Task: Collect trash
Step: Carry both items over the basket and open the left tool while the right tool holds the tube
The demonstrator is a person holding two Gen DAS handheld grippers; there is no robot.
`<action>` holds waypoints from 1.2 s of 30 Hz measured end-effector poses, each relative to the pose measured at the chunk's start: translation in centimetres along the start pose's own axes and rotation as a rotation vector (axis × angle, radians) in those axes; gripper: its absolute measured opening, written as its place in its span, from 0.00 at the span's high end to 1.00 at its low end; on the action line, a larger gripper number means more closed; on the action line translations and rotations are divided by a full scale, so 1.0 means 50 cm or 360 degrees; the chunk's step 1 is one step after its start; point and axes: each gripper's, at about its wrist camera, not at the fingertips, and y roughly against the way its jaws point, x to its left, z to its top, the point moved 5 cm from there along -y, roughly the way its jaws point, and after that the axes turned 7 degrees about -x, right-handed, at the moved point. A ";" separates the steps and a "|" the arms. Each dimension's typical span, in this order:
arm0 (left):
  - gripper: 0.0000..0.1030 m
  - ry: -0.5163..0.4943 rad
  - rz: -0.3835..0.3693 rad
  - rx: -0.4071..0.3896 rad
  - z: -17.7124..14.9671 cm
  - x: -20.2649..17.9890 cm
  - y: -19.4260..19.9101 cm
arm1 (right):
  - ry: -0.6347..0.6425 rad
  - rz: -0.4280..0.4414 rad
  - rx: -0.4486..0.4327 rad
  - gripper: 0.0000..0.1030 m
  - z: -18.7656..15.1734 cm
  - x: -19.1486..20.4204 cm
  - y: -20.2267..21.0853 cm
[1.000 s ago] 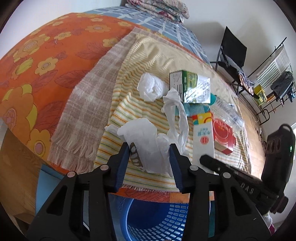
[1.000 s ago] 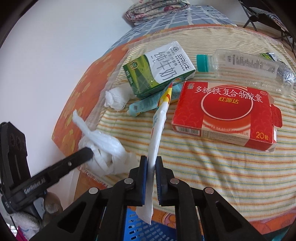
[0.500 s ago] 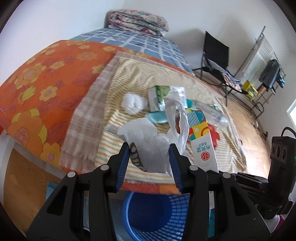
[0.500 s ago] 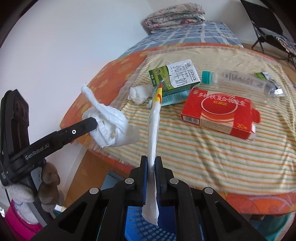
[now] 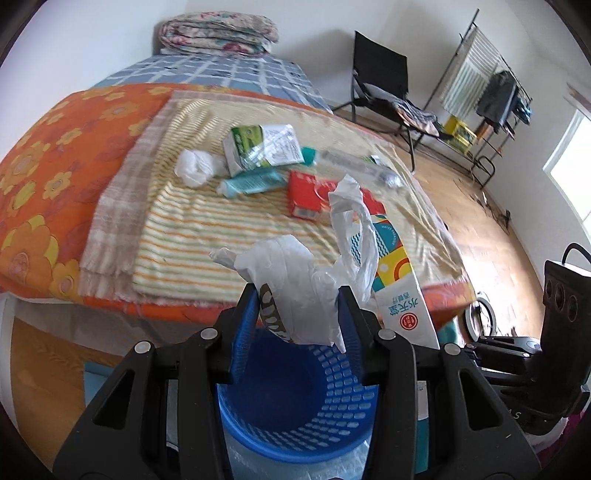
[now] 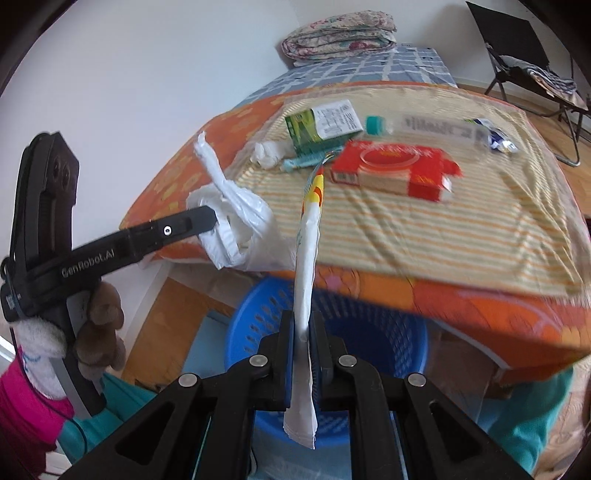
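Observation:
My left gripper [image 5: 297,312] is shut on a crumpled white plastic bag [image 5: 295,280] and holds it over the blue mesh basket [image 5: 295,391]. The bag also shows in the right wrist view [image 6: 240,225]. My right gripper [image 6: 303,343] is shut on a flattened white carton [image 6: 306,273], held edge-on above the basket [image 6: 369,321]. The carton also shows in the left wrist view [image 5: 400,291]. On the striped cloth lie a green milk carton [image 5: 262,147], a red box [image 5: 314,192], a teal tube [image 5: 251,182], a tissue wad [image 5: 195,166] and a clear bottle [image 5: 354,162].
The bed [image 5: 55,147] with an orange flowered cover fills the view behind the basket. A folded quilt [image 5: 221,31] lies at its far end. A black chair [image 5: 380,77] and a clothes rack [image 5: 487,81] stand on the wooden floor to the right.
Both grippers have pulled back from the bed and lifted their loads off the cloth. The bag and the flat carton now hang over the blue basket.

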 end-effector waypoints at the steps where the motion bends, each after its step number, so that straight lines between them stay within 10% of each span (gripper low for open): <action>1: 0.58 -0.0010 -0.0001 0.0007 -0.005 -0.004 -0.001 | -0.0001 -0.0004 0.0004 0.94 -0.009 -0.002 0.004; 36: 0.48 -0.0162 0.0133 0.0314 -0.153 -0.012 -0.057 | -0.0037 -0.0045 0.0314 0.94 -0.126 -0.035 -0.072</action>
